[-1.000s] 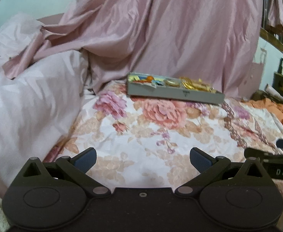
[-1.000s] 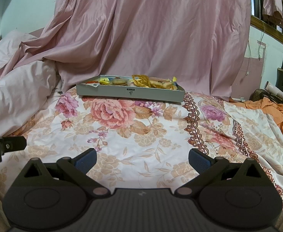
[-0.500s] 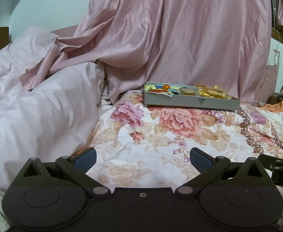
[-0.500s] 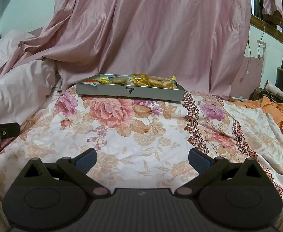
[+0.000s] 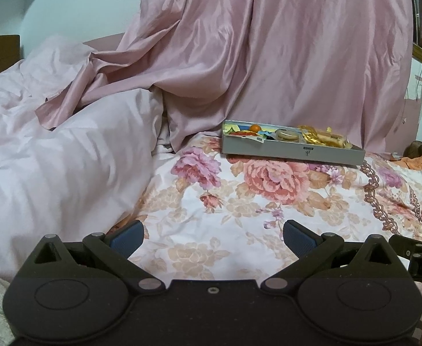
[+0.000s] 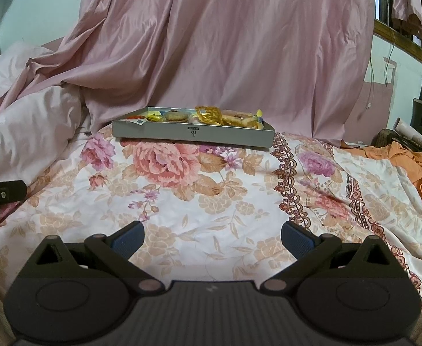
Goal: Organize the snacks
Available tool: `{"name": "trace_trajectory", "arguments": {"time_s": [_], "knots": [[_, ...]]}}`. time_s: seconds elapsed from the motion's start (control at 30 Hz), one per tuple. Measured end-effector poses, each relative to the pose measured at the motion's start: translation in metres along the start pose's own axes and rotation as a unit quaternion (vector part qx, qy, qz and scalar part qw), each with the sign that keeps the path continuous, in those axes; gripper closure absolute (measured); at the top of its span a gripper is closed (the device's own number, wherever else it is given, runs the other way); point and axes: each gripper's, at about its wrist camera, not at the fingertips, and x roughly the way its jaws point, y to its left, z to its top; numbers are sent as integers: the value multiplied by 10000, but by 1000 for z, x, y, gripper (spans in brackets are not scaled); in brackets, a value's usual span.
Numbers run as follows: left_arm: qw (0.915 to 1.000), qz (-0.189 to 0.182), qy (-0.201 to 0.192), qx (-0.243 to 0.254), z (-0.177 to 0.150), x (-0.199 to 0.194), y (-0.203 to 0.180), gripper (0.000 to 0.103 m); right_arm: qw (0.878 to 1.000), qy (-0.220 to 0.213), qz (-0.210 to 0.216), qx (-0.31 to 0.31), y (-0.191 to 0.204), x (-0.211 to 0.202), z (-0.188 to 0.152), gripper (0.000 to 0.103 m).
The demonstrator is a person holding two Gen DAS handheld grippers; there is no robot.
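Note:
A shallow grey box (image 5: 294, 151) (image 6: 193, 135) lies on the floral bedspread at the far side of the bed. It holds several wrapped snacks: a round biscuit (image 5: 287, 136) (image 6: 177, 116), gold-wrapped packets (image 5: 310, 135) (image 6: 209, 114), an orange ball (image 5: 255, 127) and colourful wrappers at its left end. My left gripper (image 5: 212, 239) is open and empty, low over the bedspread, well short of the box. My right gripper (image 6: 212, 239) is open and empty too, facing the box from a distance.
A pale pink duvet (image 5: 52, 158) is heaped at the left. A pink satin cloth (image 6: 225, 43) hangs behind the box. Orange fabric (image 6: 412, 167) lies at the right edge of the bed. The floral bedspread (image 6: 211, 196) stretches between grippers and box.
The left gripper has swung left and levelled, so the box now sits further right in its view. The right gripper has barely moved.

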Motion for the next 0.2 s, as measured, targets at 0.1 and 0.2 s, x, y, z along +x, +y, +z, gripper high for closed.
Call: {"name": "trace_trajectory", "arguments": {"time_s": [0.1, 0.2], "knots": [[10000, 5, -26, -5, 0, -1, 0, 1, 10000, 6, -1, -1, 0, 0, 0, 0], [10000, 18, -20, -7, 0, -1, 0, 1, 10000, 12, -5, -1, 0, 0, 1, 0]]}}
